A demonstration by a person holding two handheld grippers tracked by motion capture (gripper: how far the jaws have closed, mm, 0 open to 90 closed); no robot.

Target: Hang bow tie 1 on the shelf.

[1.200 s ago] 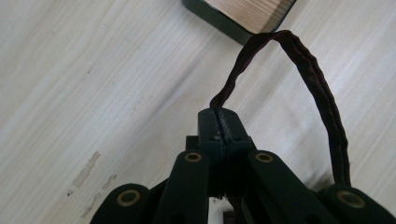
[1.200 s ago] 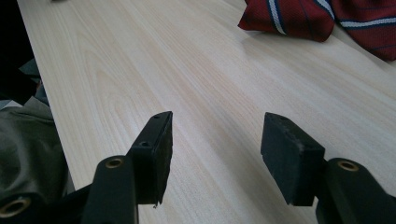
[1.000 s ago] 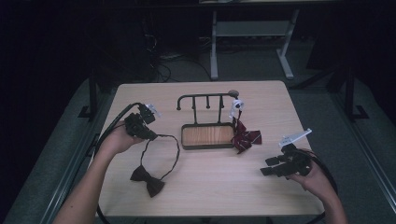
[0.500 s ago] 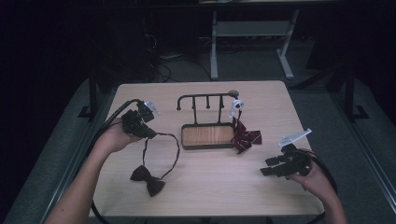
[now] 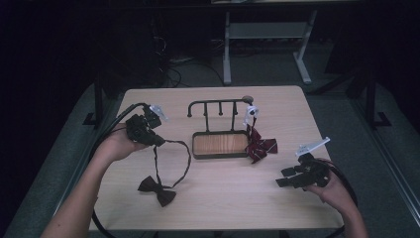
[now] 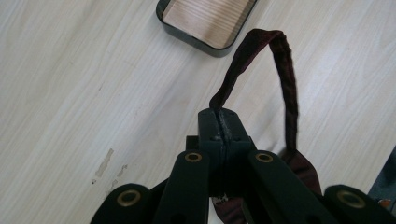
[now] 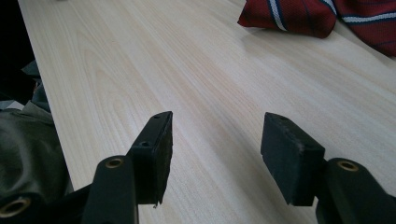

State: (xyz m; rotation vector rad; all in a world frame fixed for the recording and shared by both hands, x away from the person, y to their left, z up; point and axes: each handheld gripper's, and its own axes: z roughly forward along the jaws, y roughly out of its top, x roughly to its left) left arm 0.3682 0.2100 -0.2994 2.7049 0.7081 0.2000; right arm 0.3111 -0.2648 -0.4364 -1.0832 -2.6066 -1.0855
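The rack [image 5: 221, 126] already carries a striped red bow tie [image 5: 259, 146] at its right end; the dark bow tie [image 5: 156, 190] has yet to be hung there, bow lying below the left gripper [image 5: 157, 141], which pinches its strap [image 6: 254, 56] tight. The right gripper [image 5: 283, 177] gapes wide, holding nothing.

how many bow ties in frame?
2. A dark bow tie lies on the table's near left, its strap clamped in the left gripper. A red striped bow tie hangs off the right end of the rack. None looks hidden.
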